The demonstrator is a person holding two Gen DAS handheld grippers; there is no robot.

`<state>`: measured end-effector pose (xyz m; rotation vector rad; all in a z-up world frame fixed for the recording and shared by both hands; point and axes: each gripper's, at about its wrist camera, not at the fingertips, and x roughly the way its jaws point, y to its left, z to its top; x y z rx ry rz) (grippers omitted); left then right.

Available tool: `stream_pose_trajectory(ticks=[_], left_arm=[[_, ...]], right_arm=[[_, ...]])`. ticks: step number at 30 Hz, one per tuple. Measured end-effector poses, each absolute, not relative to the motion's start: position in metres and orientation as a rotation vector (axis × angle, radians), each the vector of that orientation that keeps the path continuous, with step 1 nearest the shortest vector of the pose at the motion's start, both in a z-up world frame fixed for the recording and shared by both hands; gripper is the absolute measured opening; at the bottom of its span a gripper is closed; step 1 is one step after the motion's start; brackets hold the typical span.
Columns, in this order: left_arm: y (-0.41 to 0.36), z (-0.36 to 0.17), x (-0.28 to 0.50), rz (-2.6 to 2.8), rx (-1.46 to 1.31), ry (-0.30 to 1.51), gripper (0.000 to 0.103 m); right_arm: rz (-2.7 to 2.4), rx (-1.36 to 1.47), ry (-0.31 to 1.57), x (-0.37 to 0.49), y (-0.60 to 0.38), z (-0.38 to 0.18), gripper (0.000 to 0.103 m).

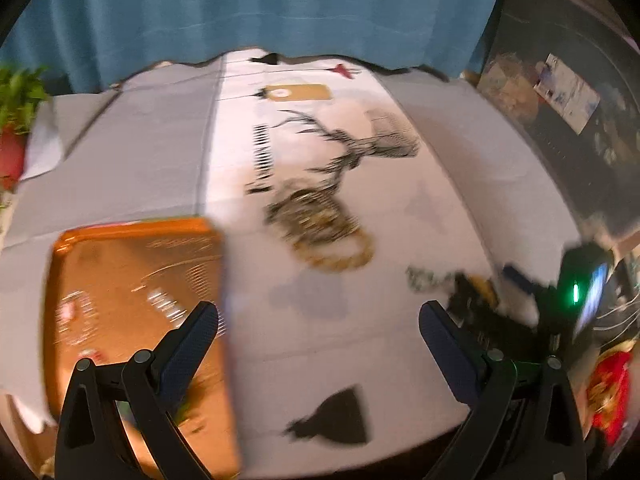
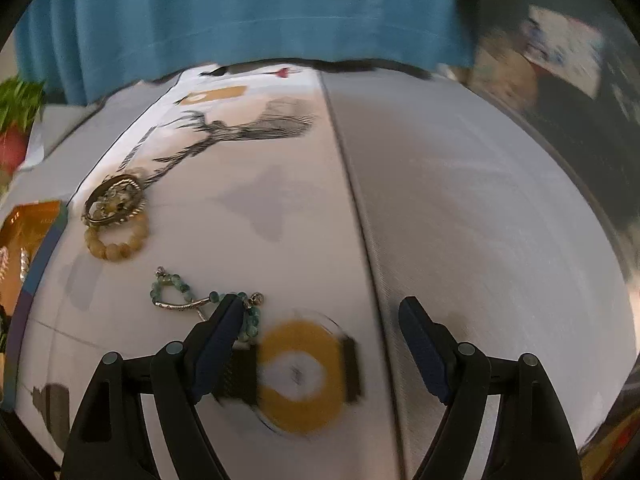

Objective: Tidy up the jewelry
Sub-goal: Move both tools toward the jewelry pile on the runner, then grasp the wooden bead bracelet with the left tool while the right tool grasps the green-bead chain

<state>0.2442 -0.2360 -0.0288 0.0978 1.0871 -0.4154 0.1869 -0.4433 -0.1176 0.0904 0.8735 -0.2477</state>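
My left gripper [image 1: 320, 316] is open and holds nothing, above the white cloth beside an orange tray [image 1: 132, 280] holding small pieces. Ahead lie a tangle of metal bangles [image 1: 312, 216] and a yellow bead bracelet [image 1: 340, 256]. In the right wrist view the bangles [image 2: 114, 200] and yellow bracelet [image 2: 116, 240] sit far left. A green bead bracelet [image 2: 180, 292] lies by the left finger of my open right gripper [image 2: 320, 308]. Between its fingers is a blurred yellow ring-shaped piece with black strap ends [image 2: 300, 376]; no pad presses on it.
The tablecloth [image 1: 400, 208] carries a black deer print [image 1: 348, 148]. A potted plant [image 1: 16, 120] stands far left, with a blue curtain [image 1: 280, 8] behind the table. Dark cluttered shelving [image 1: 580, 120] is off the right edge, and a red object [image 1: 612, 396] at the near right.
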Motion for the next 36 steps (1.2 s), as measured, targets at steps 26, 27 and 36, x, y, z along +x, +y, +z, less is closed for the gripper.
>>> stream_pose_trajectory(ticks=[26, 27, 36], left_arm=[[-0.252, -0.098, 0.295, -0.367, -0.118, 1.263, 0.009], [-0.253, -0.096, 0.289, -0.395, -0.101, 1.265, 0.009], [-0.248, -0.045, 0.234, -0.549, -0.042, 1.151, 0.009]], right_arm=[[-0.13, -0.002, 0.85, 0.176, -0.425, -0.112, 0.007], [-0.126, 0.019, 0.861, 0.174, -0.427, -0.111, 0.006], [-0.196, 0.113, 0.835, 0.136, -0.457, -0.085, 0.006]])
